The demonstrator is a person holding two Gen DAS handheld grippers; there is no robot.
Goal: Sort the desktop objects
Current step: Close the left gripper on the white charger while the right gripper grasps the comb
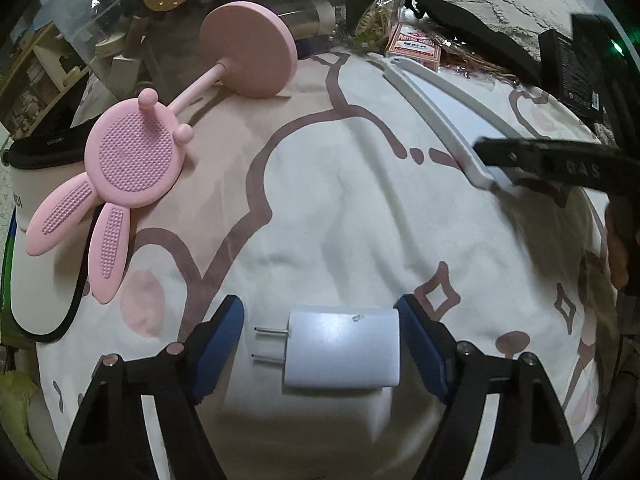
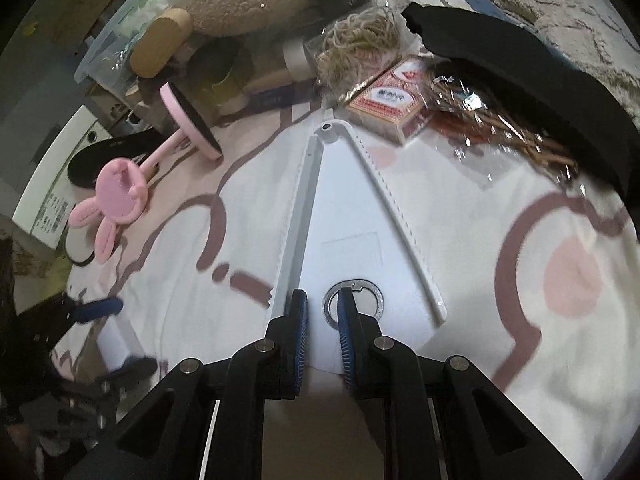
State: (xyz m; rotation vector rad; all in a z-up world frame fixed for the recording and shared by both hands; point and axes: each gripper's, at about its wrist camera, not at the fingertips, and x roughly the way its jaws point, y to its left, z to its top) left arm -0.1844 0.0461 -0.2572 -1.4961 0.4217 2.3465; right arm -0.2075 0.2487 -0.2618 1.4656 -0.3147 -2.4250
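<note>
A white plug charger (image 1: 344,348) lies on the patterned cloth between the open fingers of my left gripper (image 1: 320,340), prongs pointing left; the right pad touches its end. My right gripper (image 2: 322,312) is shut on the edge of a white triangular clip-like object (image 2: 352,216) near its metal ring (image 2: 372,300). That white object also shows in the left wrist view (image 1: 436,116) with the right gripper's black finger (image 1: 552,160) at its end. A pink rabbit-shaped phone stand (image 1: 132,160) lies on its side at the left; it also shows in the right wrist view (image 2: 120,192).
A deck of playing cards (image 2: 390,102), a bag of rubber bands (image 2: 360,40), a cellophane packet (image 2: 500,128) and a black fabric piece (image 2: 520,80) lie at the back. A clear bin (image 2: 132,32) with a plush toy stands back left. A white visor (image 1: 36,264) lies far left.
</note>
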